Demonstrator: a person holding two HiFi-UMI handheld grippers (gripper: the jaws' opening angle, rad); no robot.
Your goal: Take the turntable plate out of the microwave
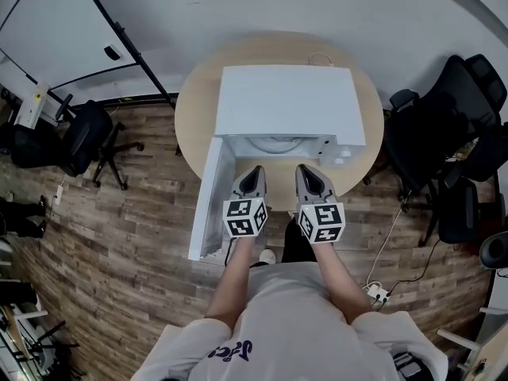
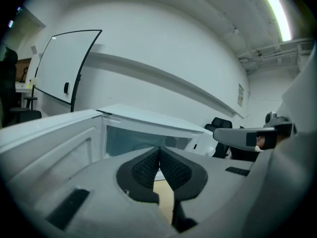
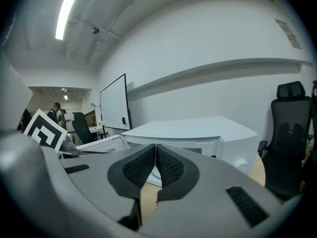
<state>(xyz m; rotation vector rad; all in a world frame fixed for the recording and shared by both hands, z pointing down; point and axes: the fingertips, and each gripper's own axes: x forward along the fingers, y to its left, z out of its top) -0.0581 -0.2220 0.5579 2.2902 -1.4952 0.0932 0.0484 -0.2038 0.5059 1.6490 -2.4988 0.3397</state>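
The white microwave (image 1: pixel 286 101) stands on a round wooden table (image 1: pixel 190 109), its door (image 1: pixel 208 201) swung open to the left. Inside the cavity the rim of the pale turntable plate (image 1: pixel 277 143) shows. My left gripper (image 1: pixel 255 170) and right gripper (image 1: pixel 305 167) hover side by side just in front of the opening, both shut and empty. In the left gripper view the shut left gripper (image 2: pixel 159 150) points at the cavity (image 2: pixel 131 140), beside the door (image 2: pixel 47 150). In the right gripper view the shut right gripper (image 3: pixel 155 148) faces the microwave (image 3: pixel 198 130).
Black office chairs stand on the wood floor at left (image 1: pixel 83 137) and right (image 1: pixel 444 125). A whiteboard (image 1: pixel 55 30) leans at the back left. A power strip and cable (image 1: pixel 375 292) lie on the floor at right. The open door sticks out past the table edge.
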